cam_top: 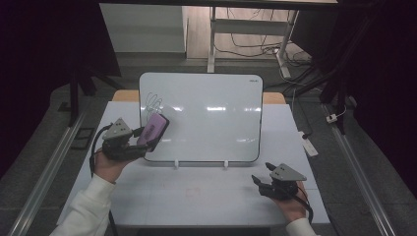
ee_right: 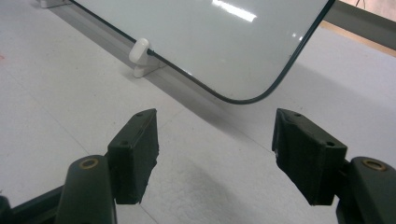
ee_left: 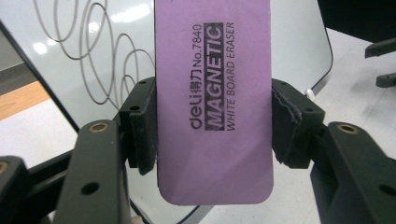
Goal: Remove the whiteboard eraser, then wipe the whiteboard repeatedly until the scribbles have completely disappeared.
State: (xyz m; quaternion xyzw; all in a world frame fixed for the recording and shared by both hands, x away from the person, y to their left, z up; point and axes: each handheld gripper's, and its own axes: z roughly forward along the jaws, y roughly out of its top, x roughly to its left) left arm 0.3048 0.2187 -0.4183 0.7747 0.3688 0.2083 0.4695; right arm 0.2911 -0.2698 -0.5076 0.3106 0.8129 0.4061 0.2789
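Tongs in the person's left hand, the left gripper (cam_top: 141,144), are clamped on a purple whiteboard eraser (cam_top: 154,130), their pads pressing its two long edges so that the printed face "MAGNETIC WHITE BOARD ERASER" (ee_left: 212,93) looks back at the gripper's own camera. The eraser stands out ahead of those jaws, its far end reaching over the left part of the whiteboard (cam_top: 206,118), just below a looping grey scribble (cam_top: 153,102) drawn near the board's upper left corner; in the left gripper view the same loops (ee_left: 93,51) lie beyond and to the left of the eraser. Whether the eraser touches the board surface cannot be told. Off to the other side, the right gripper (cam_top: 261,180) rests low over the white table (cam_top: 196,196) in front of the board's lower right corner, well apart from the eraser, its jaws spread wide with bare table between them. In the right gripper view the rounded board corner (ee_right: 243,95) lies just past the jaw tips, and one small white clip foot (ee_right: 142,58) holding the board's lower edge sits ahead and to the left of them.
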